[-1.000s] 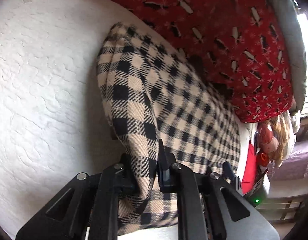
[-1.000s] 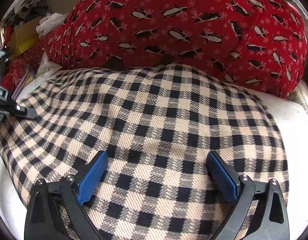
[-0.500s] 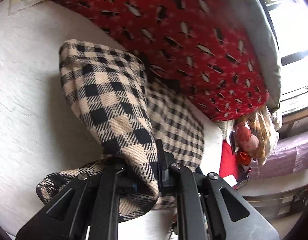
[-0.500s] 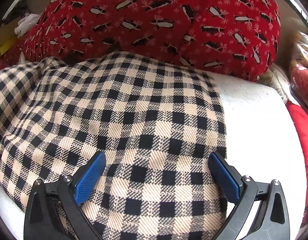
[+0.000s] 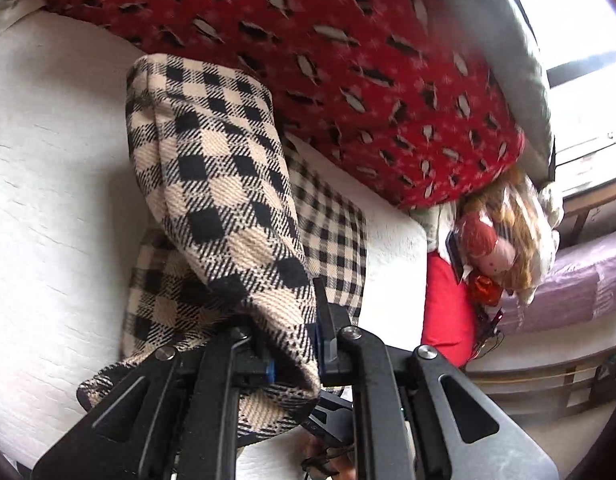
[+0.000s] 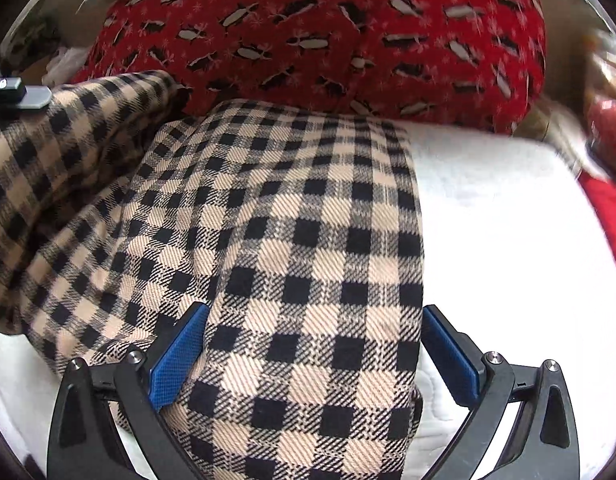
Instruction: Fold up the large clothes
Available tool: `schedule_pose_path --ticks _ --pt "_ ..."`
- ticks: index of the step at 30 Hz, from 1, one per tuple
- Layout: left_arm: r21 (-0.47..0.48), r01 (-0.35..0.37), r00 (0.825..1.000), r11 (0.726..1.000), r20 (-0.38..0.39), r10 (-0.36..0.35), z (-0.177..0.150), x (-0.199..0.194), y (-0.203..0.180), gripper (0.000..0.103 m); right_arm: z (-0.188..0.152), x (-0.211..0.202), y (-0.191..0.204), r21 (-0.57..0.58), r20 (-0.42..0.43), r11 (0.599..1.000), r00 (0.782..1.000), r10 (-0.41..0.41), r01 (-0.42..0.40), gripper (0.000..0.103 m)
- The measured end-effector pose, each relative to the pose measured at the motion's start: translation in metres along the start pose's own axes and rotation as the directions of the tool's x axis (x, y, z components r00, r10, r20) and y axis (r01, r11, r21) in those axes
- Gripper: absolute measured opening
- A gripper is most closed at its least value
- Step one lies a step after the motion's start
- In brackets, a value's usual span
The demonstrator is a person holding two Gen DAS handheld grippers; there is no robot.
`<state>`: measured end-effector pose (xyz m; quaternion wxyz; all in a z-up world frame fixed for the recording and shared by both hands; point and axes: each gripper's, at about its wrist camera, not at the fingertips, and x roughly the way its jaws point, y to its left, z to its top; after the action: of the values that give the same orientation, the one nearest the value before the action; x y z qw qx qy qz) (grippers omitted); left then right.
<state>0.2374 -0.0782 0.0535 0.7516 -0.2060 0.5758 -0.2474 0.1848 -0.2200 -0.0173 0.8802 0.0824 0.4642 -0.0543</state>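
On the left, the left gripper pinches a raised fold of the beige-and-black checked woven cloth, lifted off the white quilted mattress. The rest of the cloth lies spread on the mattress, in front of the red penguin-print fabric bundle at the far side. On the right, the right gripper stands spread wide, its blue pads flanking a flat strip of cloth without pressing it.

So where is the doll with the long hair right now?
Left wrist view, right side: the doll lies beyond the white mattress edge, just below the red penguin-print bedding.
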Motion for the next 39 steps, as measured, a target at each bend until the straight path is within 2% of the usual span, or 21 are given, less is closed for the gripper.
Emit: schedule_pose_path --ticks 3,11,15,18,21,23,26,30,33,36,38,39 --pt "0.017 -0.023 0.999 1.0 -0.032 0.024 -0.005 0.022 -0.012 0.011 -0.003 0.0 -0.009 0.037 -0.001 0.998 0.999 0.05 -0.05 0.102" --pt "0.006 -0.069 0.991 0.998 -0.111 0.069 -0.016 0.07 -0.029 0.018 -0.009 0.0 -0.012 0.027 0.025 0.996 0.996 0.08 -0.081 0.102" --pt "-0.059 -0.064 0.982 0.996 -0.181 0.052 -0.021 0.086 -0.016 0.023 -0.011 0.0 -0.014 0.027 0.034 0.996 0.996 0.087 -0.087 0.102" --pt "-0.078 -0.035 0.977 0.996 -0.211 0.018 -0.026 0.082 -0.008 0.025 -0.011 0.001 -0.013 0.025 0.037 0.996 0.995 0.088 -0.089 0.102" --pt "-0.084 0.006 0.978 0.996 -0.208 -0.023 -0.029 0.066 -0.003 0.025 -0.011 0.001 -0.013 0.023 0.037 0.996 0.996 0.087 -0.088 0.102" --pt "-0.065 0.012 0.981 0.998 -0.192 -0.025 -0.031 0.05 -0.001 0.03 -0.01 0.001 -0.013 0.022 0.033 0.996 0.996 0.085 -0.085 0.102" --pt "-0.043 0.03 0.985 0.999 -0.167 -0.037 -0.033 0.026 0.007 0.03 -0.006 0.0 -0.013 0.024 0.018 0.996 0.996 0.086 -0.087 0.102" --pt "-0.037 -0.012 0.996 0.999 -0.09 0.008 -0.036 -0.01 0.036 0.039 0.001 -0.009 -0.025 0.045 0.004 0.997 0.998 0.061 -0.061 0.102" --pt "-0.081 -0.097 0.995 0.992 -0.041 0.094 -0.035 -0.021 0.07 0.041 0.011 -0.033 -0.058 0.154 0.045 0.988 0.999 -0.011 0.004 0.1" --pt "-0.152 -0.092 0.994 0.984 -0.065 0.083 -0.036 -0.01 0.096 0.041 0.036 -0.071 -0.081 0.251 0.161 0.966 0.987 0.023 -0.063 0.099" --pt "-0.186 -0.058 0.996 0.981 -0.077 0.044 -0.039 0.001 0.106 0.041 0.055 -0.084 -0.073 0.223 0.203 0.967 0.976 0.079 -0.124 0.1" --pt "-0.184 -0.047 0.997 0.982 -0.073 0.034 -0.04 0.004 0.106 0.042 0.069 -0.086 -0.059 0.169 0.212 0.975 0.971 0.109 -0.147 0.1"
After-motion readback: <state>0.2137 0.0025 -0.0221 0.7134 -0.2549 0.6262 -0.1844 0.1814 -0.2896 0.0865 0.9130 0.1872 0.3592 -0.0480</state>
